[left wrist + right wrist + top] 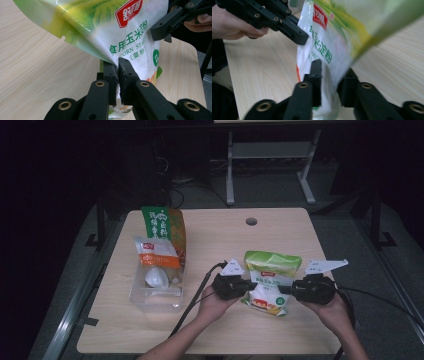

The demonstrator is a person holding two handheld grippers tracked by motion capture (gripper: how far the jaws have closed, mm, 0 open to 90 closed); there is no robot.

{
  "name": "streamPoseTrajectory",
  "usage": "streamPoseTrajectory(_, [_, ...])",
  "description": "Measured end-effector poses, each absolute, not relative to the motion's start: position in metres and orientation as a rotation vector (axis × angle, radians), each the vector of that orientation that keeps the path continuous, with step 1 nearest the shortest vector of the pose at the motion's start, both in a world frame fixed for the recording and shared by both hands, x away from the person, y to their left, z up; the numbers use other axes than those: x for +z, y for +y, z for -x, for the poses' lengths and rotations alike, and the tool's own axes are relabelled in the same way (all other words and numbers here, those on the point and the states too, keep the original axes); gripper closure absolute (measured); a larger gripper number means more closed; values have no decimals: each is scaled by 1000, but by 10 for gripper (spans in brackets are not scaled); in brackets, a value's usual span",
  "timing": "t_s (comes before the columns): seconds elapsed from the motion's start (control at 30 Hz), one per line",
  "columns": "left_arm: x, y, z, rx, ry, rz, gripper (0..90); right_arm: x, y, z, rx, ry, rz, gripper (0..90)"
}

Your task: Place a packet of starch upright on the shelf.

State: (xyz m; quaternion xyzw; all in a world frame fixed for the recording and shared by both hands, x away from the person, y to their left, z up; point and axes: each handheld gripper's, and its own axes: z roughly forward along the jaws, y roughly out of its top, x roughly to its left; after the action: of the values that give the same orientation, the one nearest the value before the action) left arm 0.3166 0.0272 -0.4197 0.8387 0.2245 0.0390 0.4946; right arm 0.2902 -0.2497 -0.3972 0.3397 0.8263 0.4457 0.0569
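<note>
Here, on the left part of the wooden worktop, a clear plastic bin holds a white scoop-like object, with an orange-and-white pouch leaning at its far end and a tall green-and-brown bag standing just behind — all well apart from the hands.

Nearer the middle, the left gripper comes in level from the person's left hand. In the left gripper view its jaws are pinched tight on the side seam of the corn starch bag, the pads pressing the thin edge with almost no gap between them.

The corn starch bag stands upright between the two grippers, at the front centre of the worktop, its green top towards the far side and its lower corner on or just above the wood; contact there cannot be told.

On the right, the right gripper reaches the bag's opposite edge from the right hand. In the right gripper view its jaws stand partly apart — the bag's edge hangs between them, but the pads do not visibly press it.
</note>
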Motion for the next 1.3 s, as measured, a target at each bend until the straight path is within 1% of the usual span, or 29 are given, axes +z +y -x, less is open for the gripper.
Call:
streamPoseTrajectory(0.1, [-419,28,-316,93,538,-2034,853,-397,-243,-293,1342,2513,-1016,685])
streamPoseTrajectory(0.2, [-419,30,-314,108,533,-2044,853,-397,-234,-296,1332,2517,-995,692])
streamPoseTrajectory(0.23, [-419,31,-314,113,531,-2049,853,-397,-232,-297,1327,2518,-987,701])
streamPoseTrajectory(0.37, [-420,37,-315,102,536,-2047,843,-397,-227,-298,1319,2515,-993,786])
streamPoseTrajectory(0.43, [-419,40,-315,96,543,-2042,820,-397,-225,-297,1300,2516,-976,826])
streamPoseTrajectory(0.63, [-418,55,-308,123,547,-2056,724,-393,-223,-296,1310,2520,-985,878])
streamPoseTrajectory(0.83, [-419,73,-296,140,566,-2051,632,-385,-214,-293,1299,2520,-951,889])
streamPoseTrajectory(1.0, [-417,90,-282,147,549,-2055,605,-377,-206,-294,1283,2518,-947,893])
streamPoseTrajectory(1.3, [-416,110,-259,164,526,-2061,565,-359,-189,-300,1271,2511,-929,895])
